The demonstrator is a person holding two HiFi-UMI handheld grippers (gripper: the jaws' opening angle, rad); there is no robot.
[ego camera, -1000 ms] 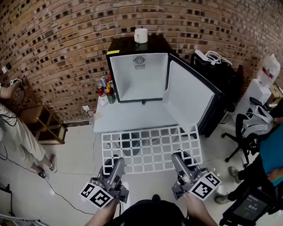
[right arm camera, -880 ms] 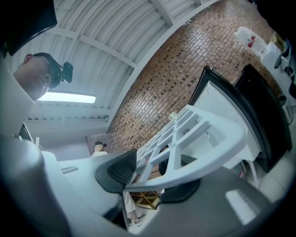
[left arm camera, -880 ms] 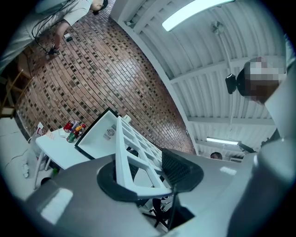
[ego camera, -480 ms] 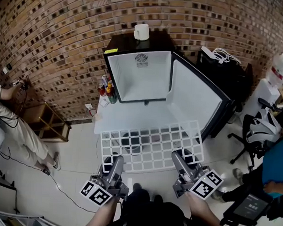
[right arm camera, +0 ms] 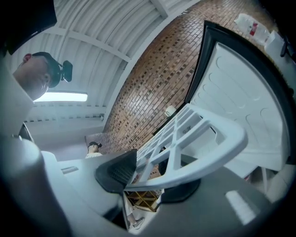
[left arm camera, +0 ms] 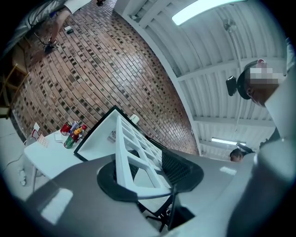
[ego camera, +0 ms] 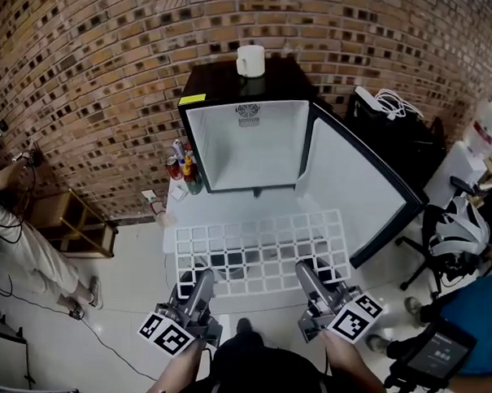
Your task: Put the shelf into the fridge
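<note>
I hold a white grid shelf [ego camera: 260, 249] flat in front of a small black fridge [ego camera: 249, 135] whose door [ego camera: 356, 188] stands open to the right. My left gripper [ego camera: 200, 281] is shut on the shelf's near left edge and my right gripper [ego camera: 309, 277] is shut on its near right edge. In the left gripper view the shelf [left arm camera: 134, 152] runs between the dark pads toward the fridge's white interior [left arm camera: 99, 139]. In the right gripper view the shelf's rounded corner [right arm camera: 203, 143] lies between the pads, with the fridge door [right arm camera: 245, 102] beyond.
A white mug [ego camera: 250, 60] stands on the fridge top. Bottles and cans [ego camera: 182, 163] sit on a low white table [ego camera: 229, 207] left of the fridge. A wooden rack [ego camera: 70, 220], a person [ego camera: 24, 247] at left, an office chair [ego camera: 460, 233] and another person [ego camera: 465, 315] at right.
The view has drawn closer to the fridge and the shelf has moved forward a little toward it. Both grippers keep their hold on the shelf.
</note>
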